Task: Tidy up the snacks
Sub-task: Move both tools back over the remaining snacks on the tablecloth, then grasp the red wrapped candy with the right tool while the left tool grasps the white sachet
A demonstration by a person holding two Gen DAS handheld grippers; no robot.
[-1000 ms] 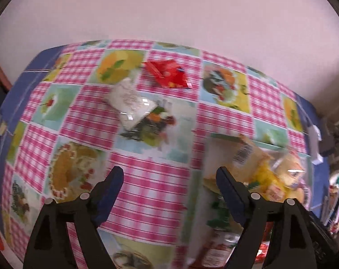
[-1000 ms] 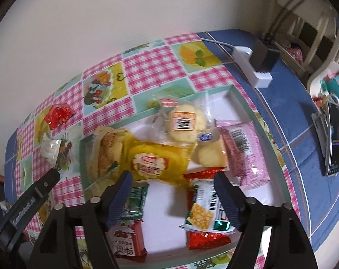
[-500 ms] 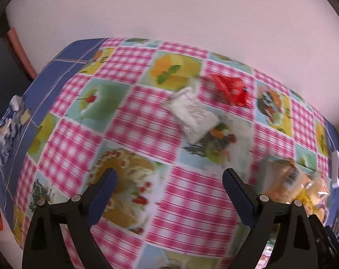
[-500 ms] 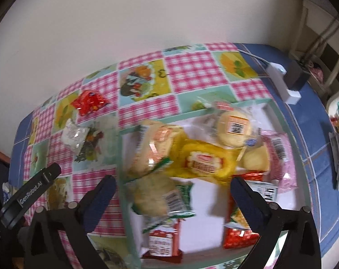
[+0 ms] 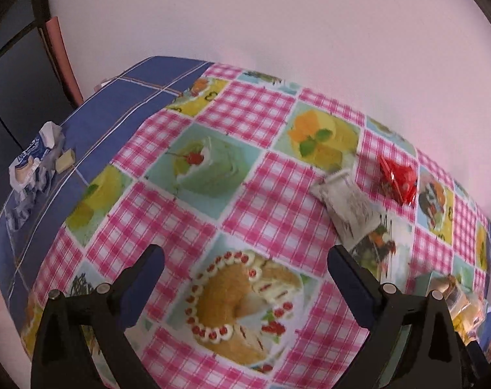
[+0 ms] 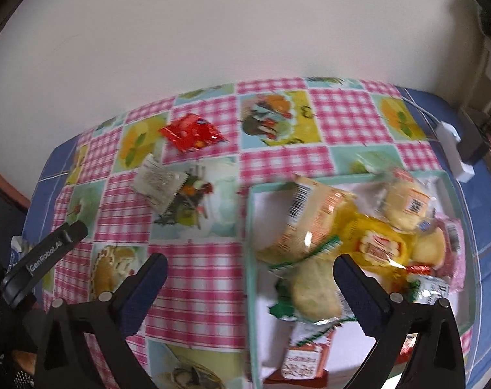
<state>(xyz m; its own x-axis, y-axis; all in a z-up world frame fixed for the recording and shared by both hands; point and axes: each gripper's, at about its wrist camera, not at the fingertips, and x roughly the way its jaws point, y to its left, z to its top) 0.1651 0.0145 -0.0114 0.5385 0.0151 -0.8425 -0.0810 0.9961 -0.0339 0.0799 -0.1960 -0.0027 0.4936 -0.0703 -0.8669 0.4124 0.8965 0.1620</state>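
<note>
Right gripper (image 6: 250, 274) gapes above crinkly packets (image 6: 323, 223) in a rectangular tray (image 6: 249, 233).

Even, soft daylight; faint shadows. Heavy fisheye bending with dark vignetted corners. Right view motion-blurred; glare on crinkly yellow plastic snack wrapper (image 6: 380, 243).

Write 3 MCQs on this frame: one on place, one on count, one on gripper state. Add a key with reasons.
1. Where is the red snack packet?
A. in the tray
B. on the tablecloth, outside the tray
C. in a gripper

2. How many packets lie loose outside the tray?
A. two
B. four
C. none

3. The right gripper is:
A. shut on a packet
B. open, empty
C. out of view

Key: B, it lies on the checkered tablecloth left of the tray; A, only the red packet and the white packet are outside; B, its fingers stand wide apart with nothing between them.
</note>
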